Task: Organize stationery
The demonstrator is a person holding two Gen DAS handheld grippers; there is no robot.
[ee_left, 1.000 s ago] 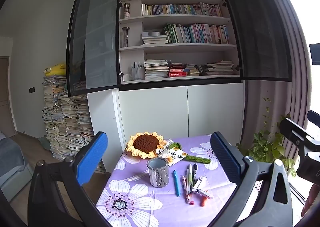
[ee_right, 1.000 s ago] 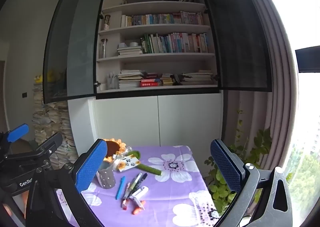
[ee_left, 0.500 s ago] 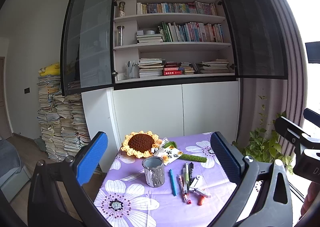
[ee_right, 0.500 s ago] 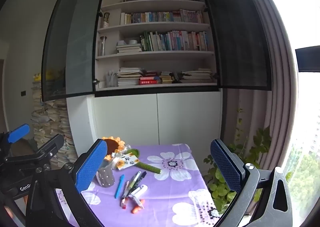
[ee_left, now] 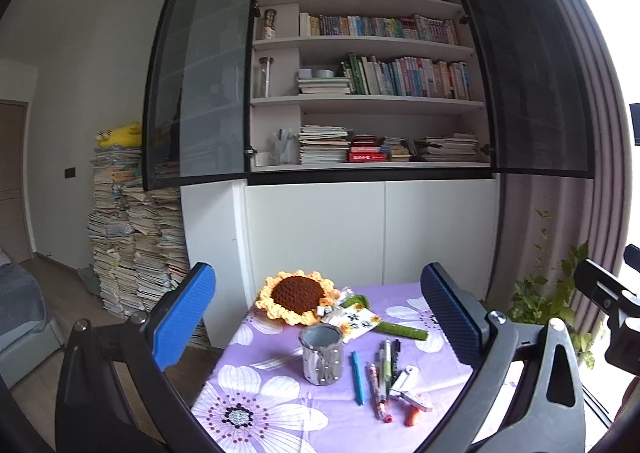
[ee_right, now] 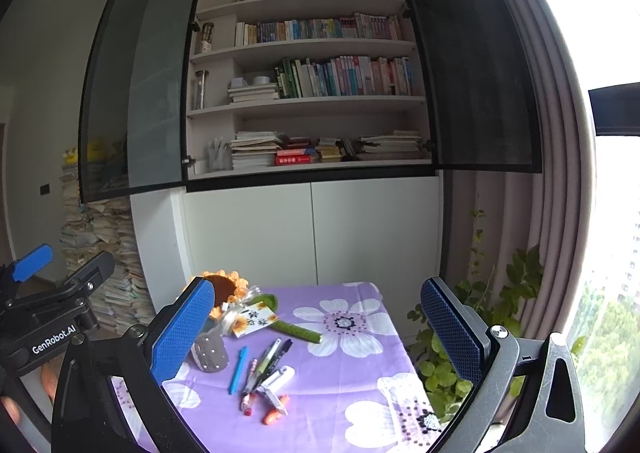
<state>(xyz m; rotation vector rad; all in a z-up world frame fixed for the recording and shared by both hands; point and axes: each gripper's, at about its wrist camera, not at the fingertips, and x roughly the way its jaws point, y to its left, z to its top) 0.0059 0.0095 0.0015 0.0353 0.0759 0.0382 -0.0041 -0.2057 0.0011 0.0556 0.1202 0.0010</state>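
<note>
A grey pen cup (ee_left: 321, 354) stands on a small table with a purple flowered cloth (ee_left: 272, 409). To its right lie a blue pen (ee_left: 357, 376), several more pens (ee_left: 385, 373) and a white correction tape (ee_left: 405, 379). In the right wrist view the cup (ee_right: 211, 351), blue pen (ee_right: 237, 369) and other pens (ee_right: 266, 363) show too. My left gripper (ee_left: 318, 323) is open and empty, well above the table. My right gripper (ee_right: 318, 327) is open and empty too, held high.
A crocheted sunflower (ee_left: 297, 296), a card (ee_left: 358, 321) and a green stick (ee_left: 400, 330) lie at the table's far side. Behind stands a white cabinet with open bookshelves (ee_left: 372, 93). Paper stacks (ee_left: 132, 245) stand left, a plant (ee_right: 480, 317) right.
Both views have shifted slightly: the table and its items sit a little lower and nearer in the frames. Both grippers stay open and empty.
</note>
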